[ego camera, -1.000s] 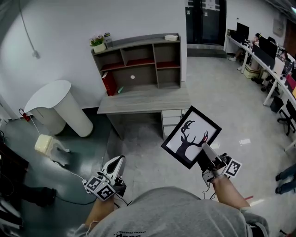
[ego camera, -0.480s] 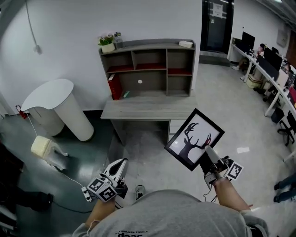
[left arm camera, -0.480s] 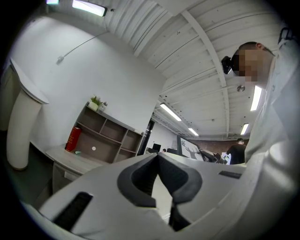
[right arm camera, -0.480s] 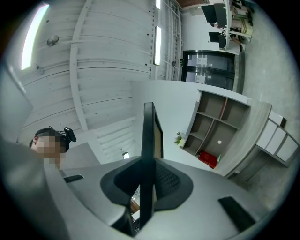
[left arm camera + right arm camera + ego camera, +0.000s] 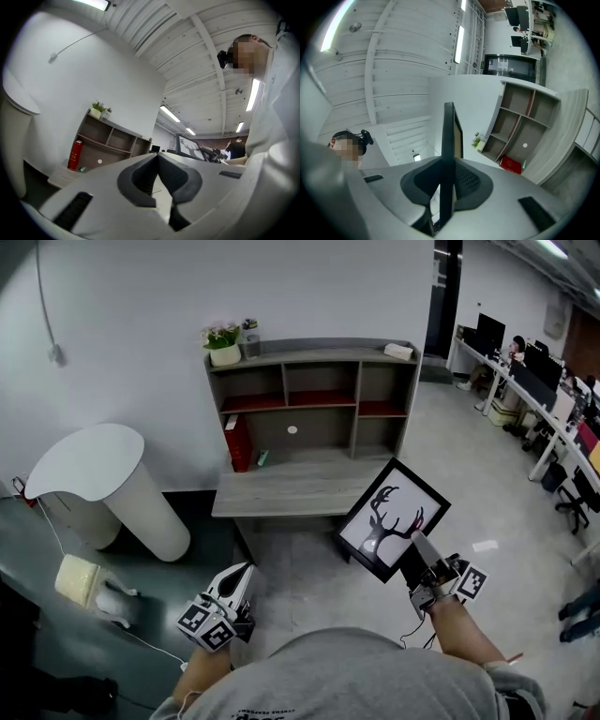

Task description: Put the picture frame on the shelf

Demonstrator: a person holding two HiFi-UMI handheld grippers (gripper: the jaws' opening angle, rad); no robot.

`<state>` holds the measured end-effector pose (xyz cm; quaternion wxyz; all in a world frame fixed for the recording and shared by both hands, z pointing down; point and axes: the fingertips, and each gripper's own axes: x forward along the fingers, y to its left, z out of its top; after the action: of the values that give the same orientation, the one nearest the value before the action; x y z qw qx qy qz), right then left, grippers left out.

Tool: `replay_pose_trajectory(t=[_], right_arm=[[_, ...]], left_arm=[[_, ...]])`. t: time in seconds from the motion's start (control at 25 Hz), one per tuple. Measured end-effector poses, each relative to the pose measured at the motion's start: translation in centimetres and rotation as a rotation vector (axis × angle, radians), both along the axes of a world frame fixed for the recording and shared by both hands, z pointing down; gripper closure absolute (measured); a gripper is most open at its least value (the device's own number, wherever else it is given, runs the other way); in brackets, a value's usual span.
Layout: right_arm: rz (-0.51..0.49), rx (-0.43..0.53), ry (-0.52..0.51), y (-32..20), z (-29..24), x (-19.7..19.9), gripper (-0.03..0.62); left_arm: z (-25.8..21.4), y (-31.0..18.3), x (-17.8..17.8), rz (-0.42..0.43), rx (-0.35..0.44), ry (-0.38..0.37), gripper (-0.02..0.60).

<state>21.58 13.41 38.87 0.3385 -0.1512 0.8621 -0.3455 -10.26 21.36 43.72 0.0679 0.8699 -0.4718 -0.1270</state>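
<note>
Slippage worries us: our right gripper pinches the picture frame by one edge only, near us and well short of the far shelf, so it may pivot; our left gripper is closed and empty.

Head view: high, from the person's head, facing forward and steeply down. The left gripper and right gripper sit near the bottom edge. The shelf and bench lie well ahead of both sets of jaws.

Left gripper view: low, just behind its own jaws, tipped slightly upward. The ceiling fills the top. The shelf is ahead and left of the jaws, distant.

Right gripper view: just behind its own jaws, tipped higher and rolled. The shelf slants to the right of the jaws. The picture frame is edge-on, close to the lens.

Shared: all three views catch the shelf, red book and plant pot. The left gripper view also catches the picture frame, to the right of its jaws.
</note>
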Motion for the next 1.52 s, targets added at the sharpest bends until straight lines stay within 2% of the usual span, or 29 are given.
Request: replay_pose_trajectory(t=[0.36, 0.64, 0.96, 1.2, 1.52], right_arm=[[-0.005, 0.005, 0.009, -6.0, -1.0, -8.8, 0.52], [-0.035, -0.011, 0.012, -9.7, -0.6, -12.4, 0.522], [-0.095, -0.038, -0.02, -16.0, 0.6, -13.2, 0.522], [-0.163, -0.042, -0.05, -23.7, 1.4, -12.6, 0.52], [-0.2, 0.069, 0.089, -35.3, -0.2, -11.1, 0.522]], left_arm=[[0.0, -4.7, -8.3, -0.003, -0.002, 0.017, 0.554], [0.4, -7.8, -11.3, -0.014, -0.005, 0.019, 0.554], [0.7, -12.3, -11.1, -0.048, -0.025, -0.002, 0.554], [0.9, -18.4, -9.8, -0.111, -0.025, -0.02, 0.554], [-0.2, -29.4, -5.2, -0.168, -0.017, -0.025, 0.554]])
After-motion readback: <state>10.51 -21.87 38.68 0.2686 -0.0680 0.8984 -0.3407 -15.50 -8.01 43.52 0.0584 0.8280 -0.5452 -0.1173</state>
